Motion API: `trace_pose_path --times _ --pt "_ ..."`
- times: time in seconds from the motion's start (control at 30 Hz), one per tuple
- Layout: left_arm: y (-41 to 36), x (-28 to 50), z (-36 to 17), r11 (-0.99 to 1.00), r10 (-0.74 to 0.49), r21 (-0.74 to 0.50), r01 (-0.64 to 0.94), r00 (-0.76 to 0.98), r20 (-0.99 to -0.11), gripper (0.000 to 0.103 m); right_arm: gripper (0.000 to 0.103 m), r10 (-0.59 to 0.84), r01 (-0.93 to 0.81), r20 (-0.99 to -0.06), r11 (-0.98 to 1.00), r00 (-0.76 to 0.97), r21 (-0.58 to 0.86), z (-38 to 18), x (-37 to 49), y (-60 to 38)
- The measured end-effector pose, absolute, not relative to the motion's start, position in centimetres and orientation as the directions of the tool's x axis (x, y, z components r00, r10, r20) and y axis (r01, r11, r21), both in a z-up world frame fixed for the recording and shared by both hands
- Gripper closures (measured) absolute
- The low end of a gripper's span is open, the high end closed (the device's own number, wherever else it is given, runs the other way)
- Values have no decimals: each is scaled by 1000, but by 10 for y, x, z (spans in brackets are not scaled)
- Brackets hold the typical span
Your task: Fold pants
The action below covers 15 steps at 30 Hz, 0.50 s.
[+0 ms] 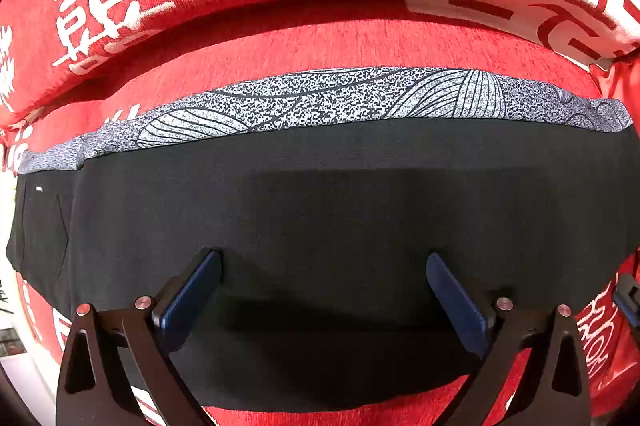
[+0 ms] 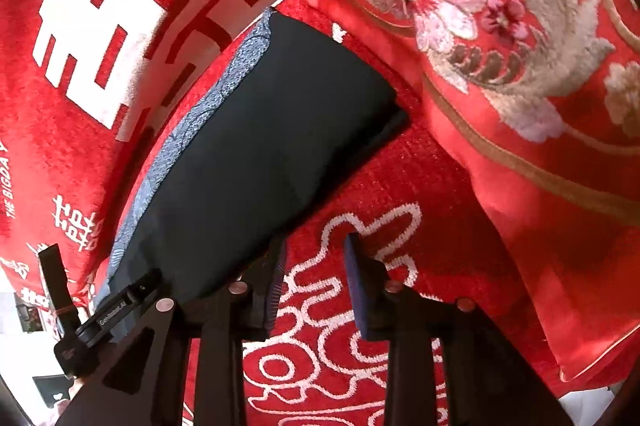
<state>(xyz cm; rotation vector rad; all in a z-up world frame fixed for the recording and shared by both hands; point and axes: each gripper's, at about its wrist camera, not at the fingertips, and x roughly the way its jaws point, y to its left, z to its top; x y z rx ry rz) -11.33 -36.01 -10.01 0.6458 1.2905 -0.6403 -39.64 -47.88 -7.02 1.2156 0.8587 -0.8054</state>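
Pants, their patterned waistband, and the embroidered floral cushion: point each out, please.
pants [image 1: 320, 210]: left wrist view, middle of the black folded fabric.
patterned waistband [image 1: 320, 98]: left wrist view, speckled grey strip along the far edge.
embroidered floral cushion [image 2: 500, 38]: right wrist view, stitched flower area.

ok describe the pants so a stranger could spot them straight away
On the red cover printed with white characters lies one flat, folded black garment, the pants. Nothing else there is dark, and a speckled grey patterned band lines their far edge.
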Motion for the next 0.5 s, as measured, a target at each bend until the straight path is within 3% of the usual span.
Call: trace_pose_path --times 0.4,0.5 --pt "-362 -115 -99 662 -62 89 744 173 -983 0 70 -48 815 -815 98 578 572 -78 -403 -476" --pt "-364 -116 -98 660 -60 95 745 178 -982 0 65 -58 784 -782 58 620 618 -83 -409 -476"
